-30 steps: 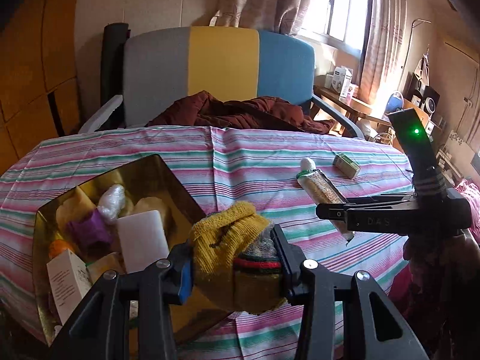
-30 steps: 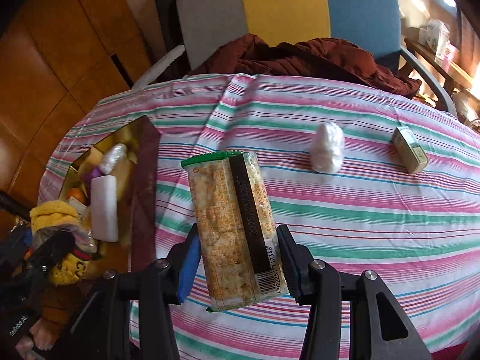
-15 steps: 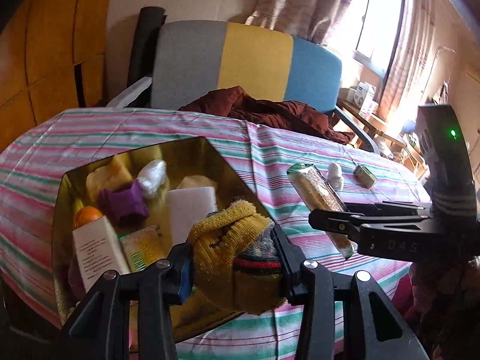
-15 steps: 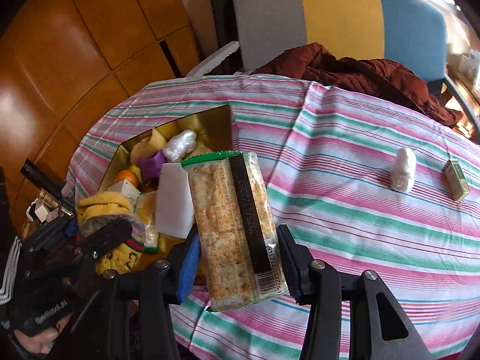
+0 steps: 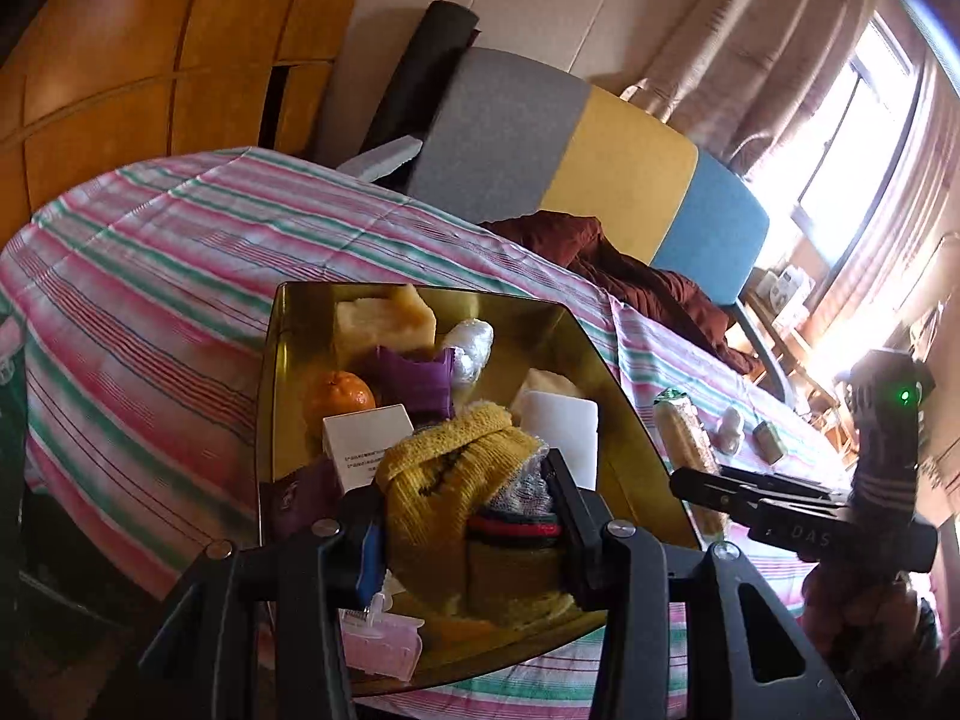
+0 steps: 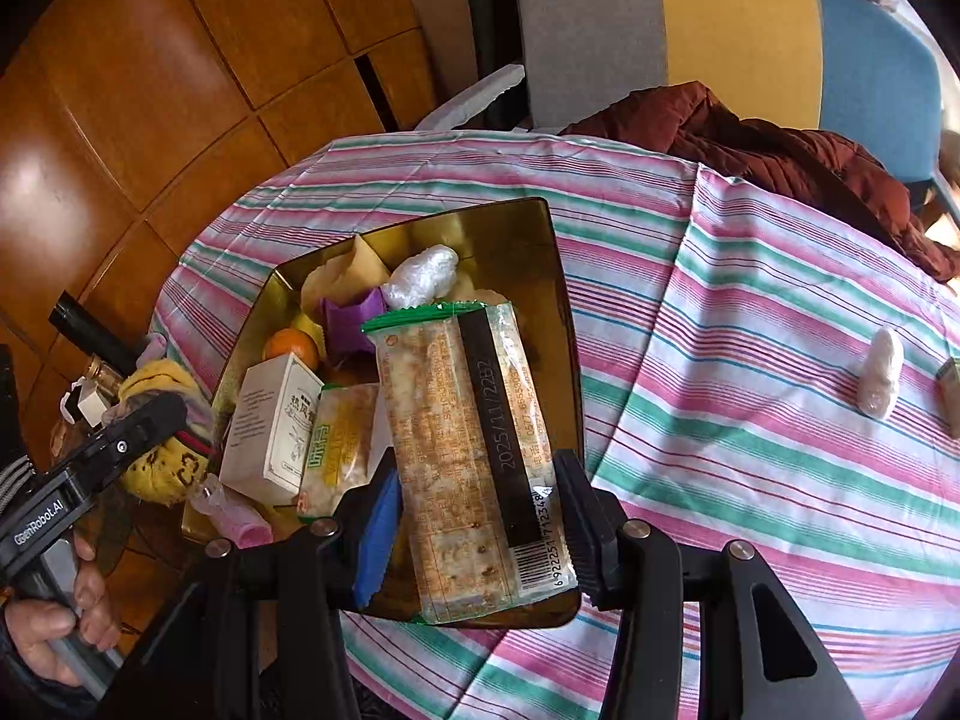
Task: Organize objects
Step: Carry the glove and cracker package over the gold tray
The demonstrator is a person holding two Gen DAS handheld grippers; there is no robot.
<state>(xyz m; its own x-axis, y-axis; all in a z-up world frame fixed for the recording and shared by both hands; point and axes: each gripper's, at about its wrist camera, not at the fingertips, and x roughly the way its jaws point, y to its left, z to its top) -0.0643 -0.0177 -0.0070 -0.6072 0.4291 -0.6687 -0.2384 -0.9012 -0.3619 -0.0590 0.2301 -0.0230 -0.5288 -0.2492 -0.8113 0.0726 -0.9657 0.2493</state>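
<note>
Left claw (image 5: 465, 516) matt black plastic, clamped on a coarse yellow knit sock (image 5: 462, 480); beneath it a glossy gold metal tin (image 5: 624, 414), mirror-smooth walls. Right claw (image 6: 480, 531) same matt plastic, squeezing a shiny clear-film cracker pack (image 6: 468, 456). Left of that pack a matt white card box (image 6: 270, 420). Soft striped woven tablecloth (image 6: 720, 360) under all, polished wood panels (image 6: 180, 60) behind

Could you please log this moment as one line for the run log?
left gripper: shut on yellow sock | right gripper: shut on cracker pack | both over gold tray
</note>
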